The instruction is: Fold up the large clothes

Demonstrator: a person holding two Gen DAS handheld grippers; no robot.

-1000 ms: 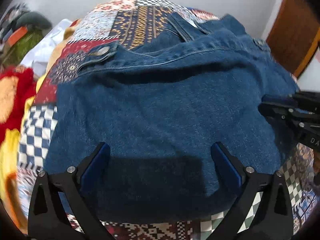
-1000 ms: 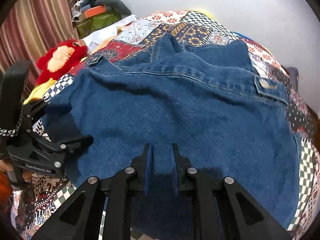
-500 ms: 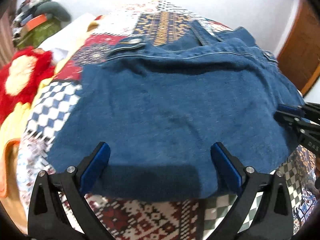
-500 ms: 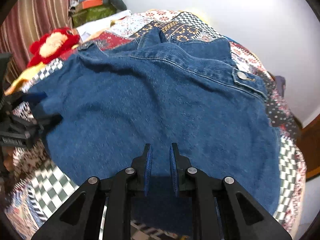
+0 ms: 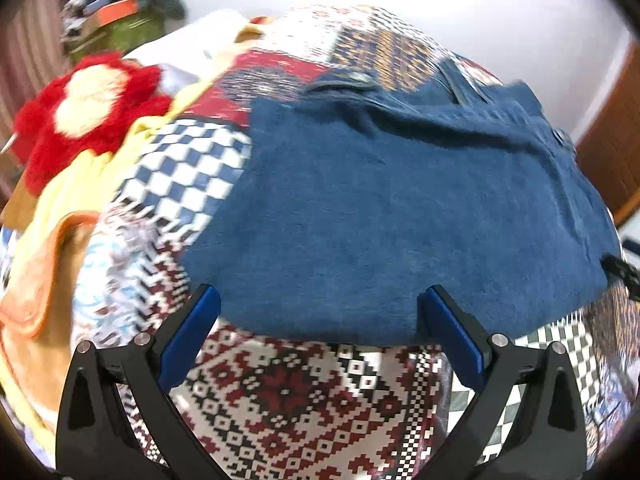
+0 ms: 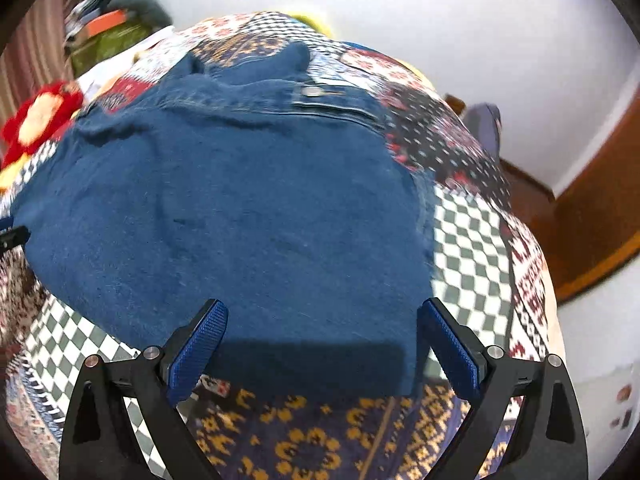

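A blue denim jacket (image 5: 392, 208) lies folded on a patchwork bedspread (image 5: 304, 396); it also shows in the right wrist view (image 6: 240, 208), with a metal button (image 6: 312, 91) at its far edge. My left gripper (image 5: 318, 326) is open and empty, just off the jacket's near hem. My right gripper (image 6: 320, 338) is open and empty, its fingers over the jacket's near edge. The tip of the right gripper shows at the right edge of the left wrist view (image 5: 622, 270).
A red and cream plush toy (image 5: 84, 108) and yellow and orange cloths (image 5: 44, 280) lie on the left of the bed. A pile of clutter (image 5: 120, 20) sits at the far left corner. A white wall stands behind; a wooden door (image 6: 600, 200) is on the right.
My right gripper has opened and let go of the jacket's edge. Both grippers have drawn back toward the near side, so more bedspread shows in front of the jacket.
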